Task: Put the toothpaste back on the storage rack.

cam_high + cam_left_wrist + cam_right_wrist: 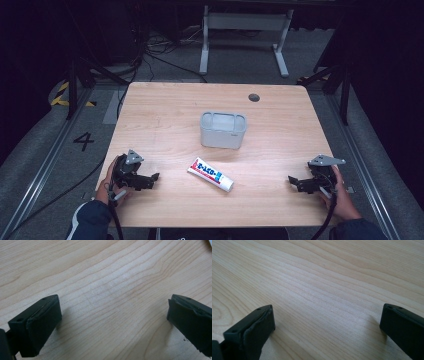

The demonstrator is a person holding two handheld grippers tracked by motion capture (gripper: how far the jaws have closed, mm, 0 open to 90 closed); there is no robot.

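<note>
Near the desk's (165,102) front-left corner the left gripper (150,179) rests low over the wood with its jaws spread wide and nothing between them; its own view shows bare grain between the two black pads. Toward the middle of the front edge lies a toothpaste tube (210,174), flat and slanted, its white cap pointing to the front-right. It looks light and soft-walled, probably a little slippery, so a squeeze across the body could dent it or push paste toward the cap; the firmer shoulder by the cap, or the flat crimped tail, seems the safer hold. Just behind it, about the desk's centre, stands a grey open-topped bin (223,131), apart from the tube. Near the front-right corner the right gripper (295,183) sits with jaws likewise parted and empty.
</note>
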